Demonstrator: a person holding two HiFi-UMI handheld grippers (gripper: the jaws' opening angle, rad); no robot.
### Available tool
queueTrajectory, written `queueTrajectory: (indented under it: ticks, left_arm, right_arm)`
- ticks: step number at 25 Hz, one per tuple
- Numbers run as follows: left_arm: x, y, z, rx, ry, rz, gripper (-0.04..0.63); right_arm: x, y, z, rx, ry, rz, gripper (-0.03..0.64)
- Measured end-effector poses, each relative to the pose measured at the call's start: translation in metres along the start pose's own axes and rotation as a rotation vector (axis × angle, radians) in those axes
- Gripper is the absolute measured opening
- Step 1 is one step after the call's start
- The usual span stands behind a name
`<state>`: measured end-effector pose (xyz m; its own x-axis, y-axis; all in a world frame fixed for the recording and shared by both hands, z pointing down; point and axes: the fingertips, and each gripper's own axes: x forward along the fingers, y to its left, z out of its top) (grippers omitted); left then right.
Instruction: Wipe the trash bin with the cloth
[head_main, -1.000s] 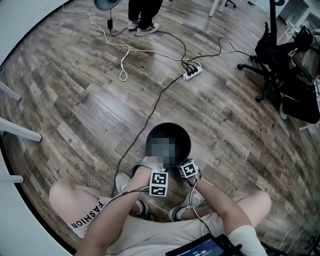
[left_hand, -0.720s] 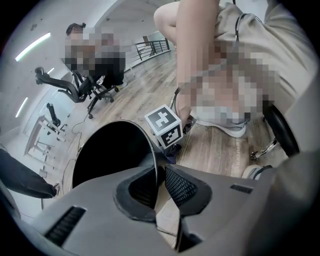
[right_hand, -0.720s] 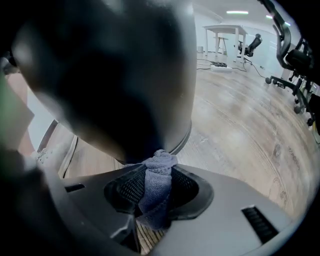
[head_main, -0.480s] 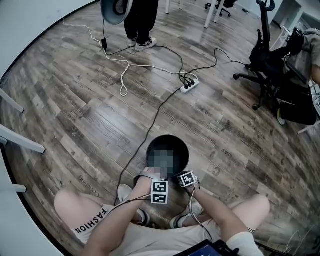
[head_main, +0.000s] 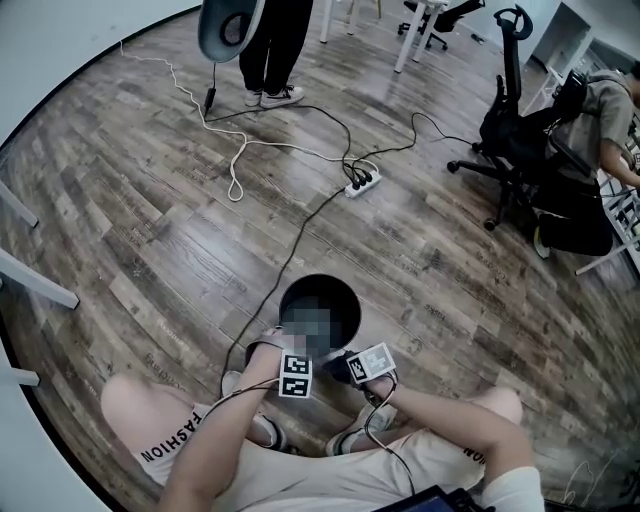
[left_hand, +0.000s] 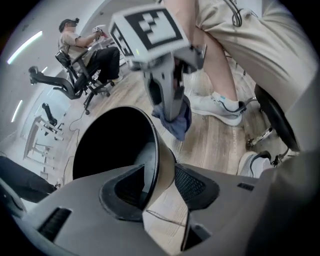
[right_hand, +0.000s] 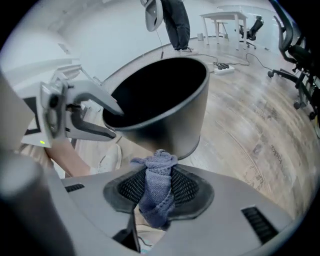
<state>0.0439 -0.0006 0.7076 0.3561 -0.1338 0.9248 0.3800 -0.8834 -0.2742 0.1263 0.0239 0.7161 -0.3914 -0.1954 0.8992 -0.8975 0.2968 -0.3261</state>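
The black round trash bin (head_main: 345, 300) stands on the wood floor in front of my knees. My left gripper (left_hand: 160, 186) straddles the bin's near rim (left_hand: 159, 165). Its jaws have just been opening, and the bin wall stands between the pads with a gap. In the head view the left gripper (head_main: 288, 348) sits at the rim's near left. My right gripper (right_hand: 157, 192) is shut on a bunched blue cloth (right_hand: 160, 172) and hangs beside and above the bin's outer wall (right_hand: 192, 117). In the left gripper view the cloth (left_hand: 176, 120) dangles from it.
Cables and a white power strip (head_main: 358, 183) lie on the floor beyond the bin. A black office chair (head_main: 505, 130) stands at the right, and a person's feet (head_main: 268, 97) at the back. My own shoes (left_hand: 220, 107) and a stool base (left_hand: 272, 132) are close behind the bin.
The right gripper has lifted with the cloth, away from the bin's side. The left gripper stays at the near rim. The head view has tilted, so the bin sits lower in it.
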Motion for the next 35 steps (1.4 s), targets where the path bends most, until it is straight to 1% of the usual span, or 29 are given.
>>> queueTrajectory:
  ticks: [2,4,5,9,14,18,23,26,29,33,35]
  left_arm:
    - [0.004,0.000,-0.002,0.005,0.006,0.017,0.184]
    - [0.004,0.005,-0.001,-0.014,-0.003,0.037,0.180]
    - [0.004,0.009,-0.002,-0.022,-0.004,0.045,0.166]
    - [0.003,0.007,-0.001,-0.031,0.002,0.042,0.158]
    - [0.002,0.010,0.007,-0.040,-0.002,0.036,0.147]
    - [0.003,0.000,0.018,-0.041,-0.011,0.028,0.127]
    - [0.003,0.000,0.024,-0.059,-0.013,0.032,0.118]
    - [0.004,-0.005,0.030,-0.045,-0.024,0.028,0.107]
    - [0.003,0.000,0.033,-0.026,-0.029,0.031,0.093]
    - [0.003,-0.005,0.039,-0.005,-0.036,0.032,0.076]
    - [0.003,-0.006,0.042,-0.002,-0.041,0.033,0.067]
  right_arm:
    - [-0.021,0.012,0.007,-0.003,-0.031,0.030,0.126]
    - [-0.039,0.022,0.015,-0.019,-0.060,0.053,0.126]
    - [-0.045,0.025,0.019,-0.030,-0.070,0.059,0.126]
    - [-0.057,0.031,0.021,-0.028,-0.093,0.066,0.126]
    - [-0.062,0.026,0.031,-0.036,-0.109,0.054,0.126]
    - [-0.056,0.019,0.028,-0.054,-0.086,0.050,0.126]
    - [-0.038,0.009,0.024,-0.031,-0.044,0.039,0.126]
    - [-0.028,0.003,0.017,-0.033,-0.036,0.034,0.126]
    - [-0.018,-0.006,0.020,-0.047,-0.039,0.012,0.126]
    - [0.000,-0.016,0.011,-0.030,-0.052,0.004,0.126]
    - [0.013,-0.023,0.008,-0.054,-0.055,-0.008,0.126]
